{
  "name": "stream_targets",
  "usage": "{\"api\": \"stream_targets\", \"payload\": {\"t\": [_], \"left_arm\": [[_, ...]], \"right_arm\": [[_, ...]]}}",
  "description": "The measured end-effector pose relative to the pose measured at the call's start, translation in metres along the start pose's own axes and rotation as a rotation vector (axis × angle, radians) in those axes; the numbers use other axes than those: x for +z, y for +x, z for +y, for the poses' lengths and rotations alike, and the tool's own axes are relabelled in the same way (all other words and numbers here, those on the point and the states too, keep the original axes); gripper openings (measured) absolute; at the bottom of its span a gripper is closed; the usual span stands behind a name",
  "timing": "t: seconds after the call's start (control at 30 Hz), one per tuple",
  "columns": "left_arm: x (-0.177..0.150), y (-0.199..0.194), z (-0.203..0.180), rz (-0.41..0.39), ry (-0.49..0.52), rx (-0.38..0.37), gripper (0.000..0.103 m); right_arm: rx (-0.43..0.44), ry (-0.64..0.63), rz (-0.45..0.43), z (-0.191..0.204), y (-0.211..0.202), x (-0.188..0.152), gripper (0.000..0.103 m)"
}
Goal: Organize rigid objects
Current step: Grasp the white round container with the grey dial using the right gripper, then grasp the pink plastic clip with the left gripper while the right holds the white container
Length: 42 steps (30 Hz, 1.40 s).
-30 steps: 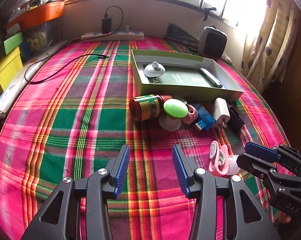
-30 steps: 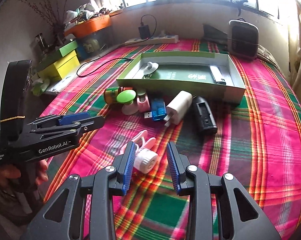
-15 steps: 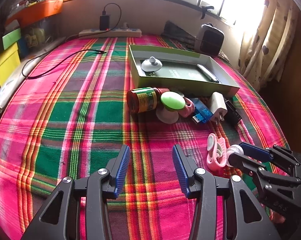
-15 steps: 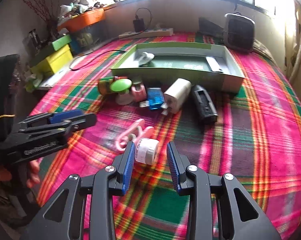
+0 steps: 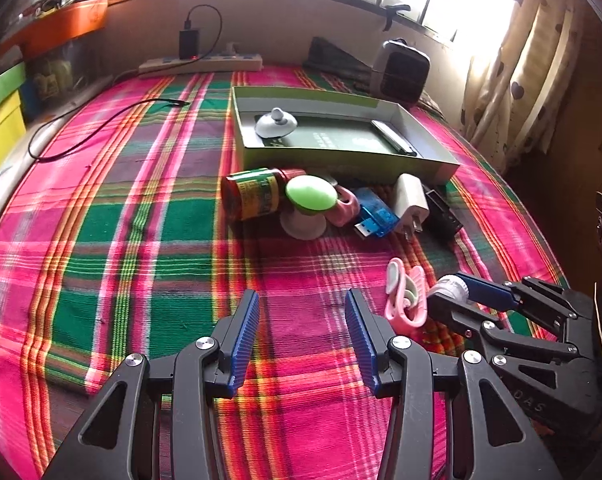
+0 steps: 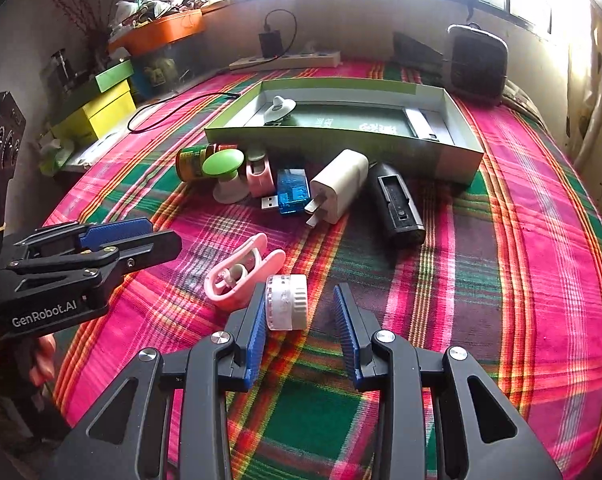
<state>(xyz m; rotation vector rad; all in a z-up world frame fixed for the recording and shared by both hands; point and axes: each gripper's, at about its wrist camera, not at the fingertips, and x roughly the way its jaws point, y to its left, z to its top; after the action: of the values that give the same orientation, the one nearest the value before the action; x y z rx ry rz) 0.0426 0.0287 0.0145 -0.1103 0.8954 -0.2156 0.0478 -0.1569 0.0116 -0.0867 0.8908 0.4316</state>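
Note:
My right gripper (image 6: 299, 300) is open low over the plaid cloth, with a small white ribbed jar (image 6: 287, 302) lying between its fingers, close to the left pad and clear of the right one. A pink clip (image 6: 239, 276) lies just left of the jar. Farther off lie a red-green bottle (image 6: 191, 162), a green-capped knob (image 6: 223, 164), a blue USB stick (image 6: 291, 194), a white charger (image 6: 341, 186) and a black case (image 6: 397, 208). Behind them is a green box tray (image 6: 341, 144) holding a white suction knob (image 6: 279, 108). My left gripper (image 5: 301, 304) hangs open over bare cloth.
A power strip (image 5: 201, 65) with a plugged charger and a black cable (image 5: 101, 128) lie at the back left. A small dark heater (image 5: 399, 70) stands behind the tray. Yellow and green boxes (image 6: 97, 112) sit off the left edge. Curtains hang at the right.
My right gripper has moved forward, so the white jar that lay ahead of its tips now sits between its fingers. The left gripper has barely shifted.

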Motion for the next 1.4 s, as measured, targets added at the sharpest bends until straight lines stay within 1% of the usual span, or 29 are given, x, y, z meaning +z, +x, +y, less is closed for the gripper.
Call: {"api": "stream_targets", "payload": {"t": [0.07,0.13,0.2,0.37,0.57,0.8,0.87,0.93,1.2,1.4], "left_arm": [[0.000,0.000,-0.003,0.002,0.008,0.000,0.044],[0.000,0.000,-0.007,0.003,0.016,-0.001,0.044],[0.000,0.001,-0.011,0.006,0.026,0.003,0.044],[-0.001,0.002,-0.023,0.014,0.050,-0.006,0.044],[0.000,0.004,-0.036,0.031,0.058,-0.045,0.044],[0.001,0.011,-0.055,0.043,0.105,-0.034,0.044],[0.000,0.014,-0.061,0.054,0.126,-0.021,0.044],[-0.001,0.019,-0.065,0.068,0.140,-0.024,0.044],[0.001,0.025,-0.076,0.069,0.161,-0.017,0.044],[0.000,0.027,-0.081,0.066,0.173,0.007,0.044]], "right_arm": [[0.000,-0.006,-0.006,-0.002,-0.001,-0.001,0.032],[0.007,0.004,-0.014,-0.005,-0.003,-0.003,0.023],[0.005,0.006,-0.018,-0.008,-0.003,-0.003,0.020],[-0.006,0.009,-0.028,-0.016,-0.006,-0.004,0.020],[-0.027,0.021,-0.038,-0.028,-0.012,-0.005,0.020],[-0.030,0.039,-0.037,-0.039,-0.013,-0.008,0.020],[-0.030,0.038,-0.038,-0.041,-0.014,-0.009,0.020],[-0.027,0.035,-0.039,-0.041,-0.014,-0.010,0.020],[-0.014,0.044,-0.039,-0.043,-0.014,-0.010,0.020],[-0.013,0.045,-0.040,-0.045,-0.014,-0.010,0.020]]}}
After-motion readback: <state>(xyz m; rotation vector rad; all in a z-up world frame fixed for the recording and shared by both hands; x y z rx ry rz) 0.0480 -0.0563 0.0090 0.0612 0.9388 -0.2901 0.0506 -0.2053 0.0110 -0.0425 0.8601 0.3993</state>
